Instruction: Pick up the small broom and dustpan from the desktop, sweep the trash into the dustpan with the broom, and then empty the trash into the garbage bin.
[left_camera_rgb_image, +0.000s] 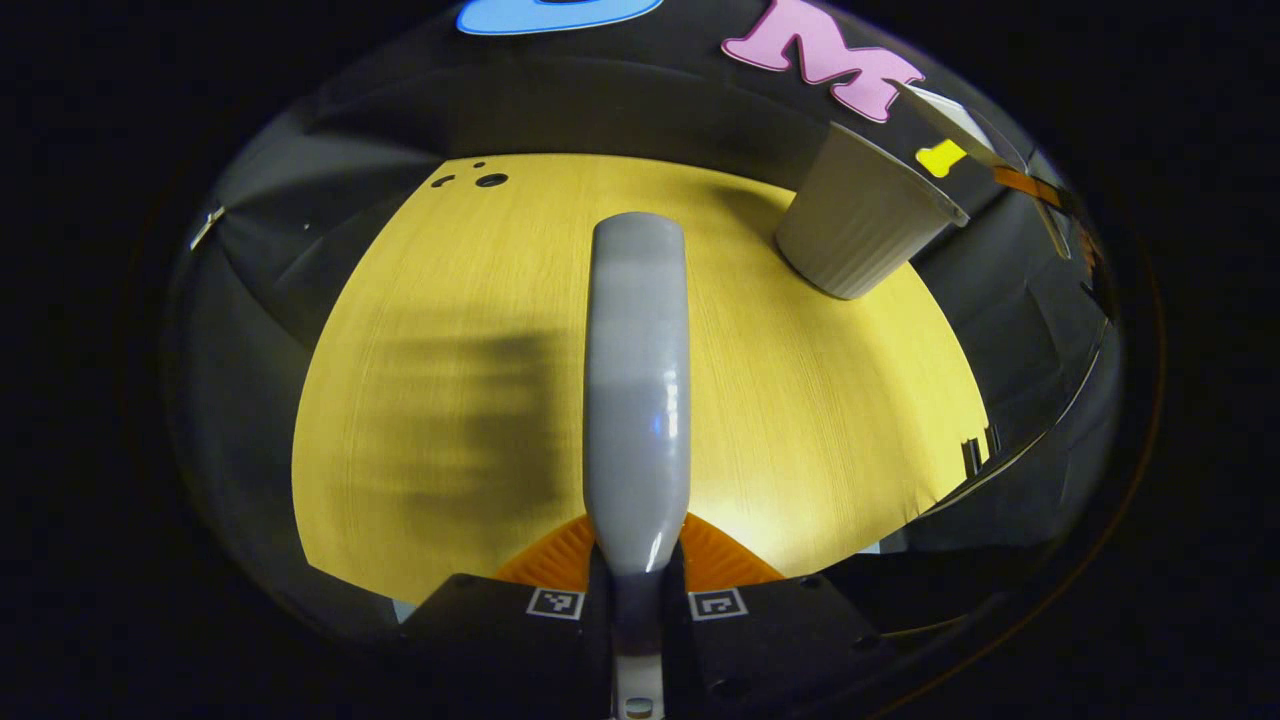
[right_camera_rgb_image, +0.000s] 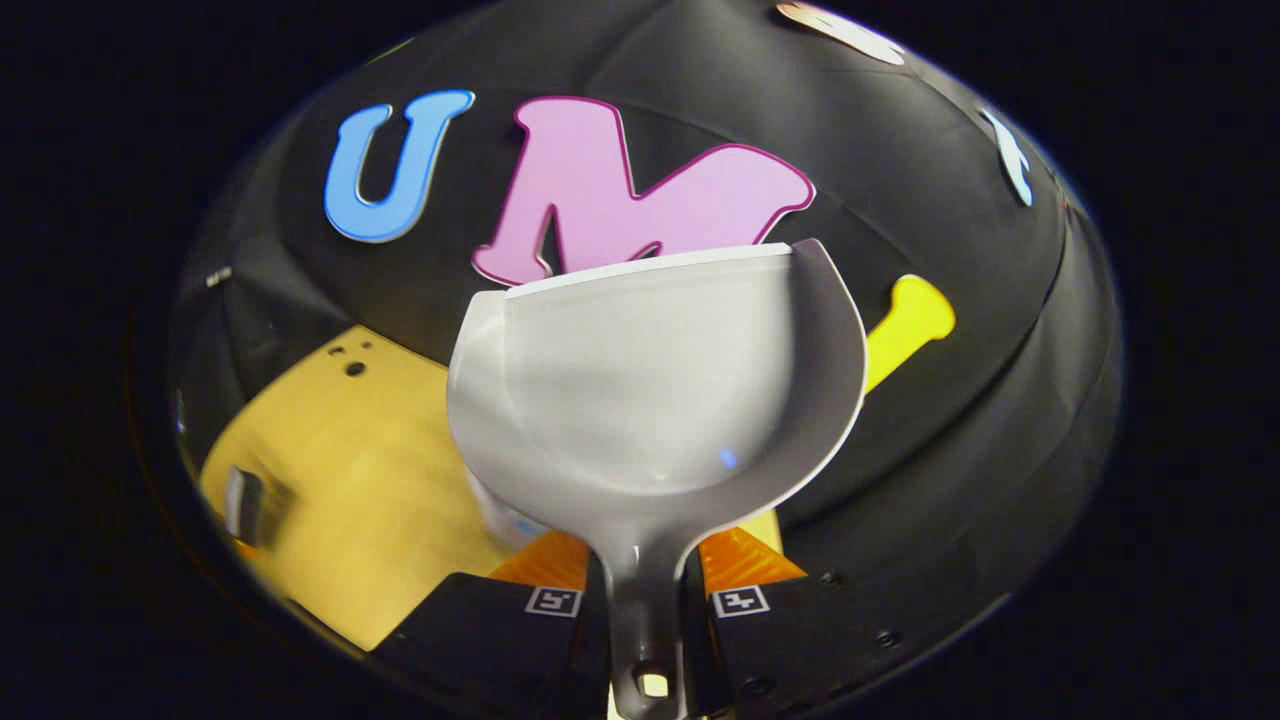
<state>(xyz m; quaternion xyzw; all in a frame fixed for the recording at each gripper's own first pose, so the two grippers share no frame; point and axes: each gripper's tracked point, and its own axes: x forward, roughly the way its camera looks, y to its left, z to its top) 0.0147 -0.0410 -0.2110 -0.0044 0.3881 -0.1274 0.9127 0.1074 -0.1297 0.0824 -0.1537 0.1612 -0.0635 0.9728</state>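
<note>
I am holding the broom (left_camera_rgb_image: 637, 385) by its handle in my left gripper (left_camera_rgb_image: 637, 585), both fingers clamped on the narrow end, so the grey body is running straight out ahead of me over the yellow tabletop (left_camera_rgb_image: 820, 420). Its bristles are not something I can make out from here. In my right gripper (right_camera_rgb_image: 645, 585) I am gripping the dustpan (right_camera_rgb_image: 655, 385) by its stem, fingers pressed on either side, with the scoop lifted off the tabletop (right_camera_rgb_image: 340, 480) and its open face turned toward me, front lip uppermost. I judge I am keeping it tilted back like that so nothing rolls out; whether any trash is lying in it I cannot tell.

The ribbed garbage bin (left_camera_rgb_image: 862, 220) is standing at the far right of the tabletop in the left gripper view, near the edge and close to the booth wall, with what looks like the dustpan's lip just above its rim. In that view the wood between the broom and the bin is lying bare, giving the broom room to swing. The far edge carries a few small holes (left_camera_rgb_image: 490, 180), well apart from the bin.
</note>
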